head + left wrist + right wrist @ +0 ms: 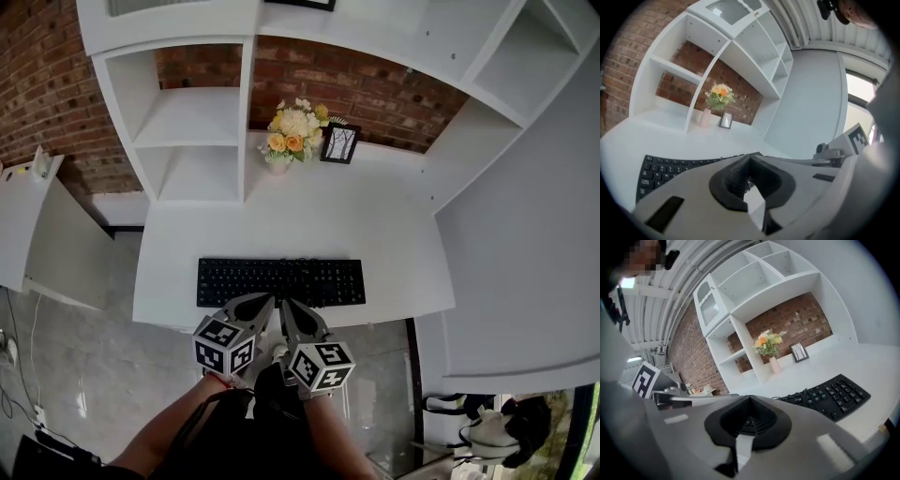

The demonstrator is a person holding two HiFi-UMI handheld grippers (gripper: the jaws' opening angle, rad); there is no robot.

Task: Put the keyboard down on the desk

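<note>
A black keyboard [280, 281] lies flat on the white desk [309, 220], near its front edge. Both grippers hover side by side just in front of the desk edge, below the keyboard. My left gripper [266, 301] is shut with nothing in it, its tip near the keyboard's front rim. My right gripper [286, 306] is also shut and empty. From the left gripper view the keyboard [670, 168] shows beyond the closed jaws [750, 157]. The right gripper view has the keyboard [829, 397] to the right of its closed jaws [750, 398].
A vase of flowers [292, 134] and a small framed picture [338, 142] stand at the back of the desk against the brick wall. White shelves [187, 131] rise at the left. A white side panel [525, 244] closes the right.
</note>
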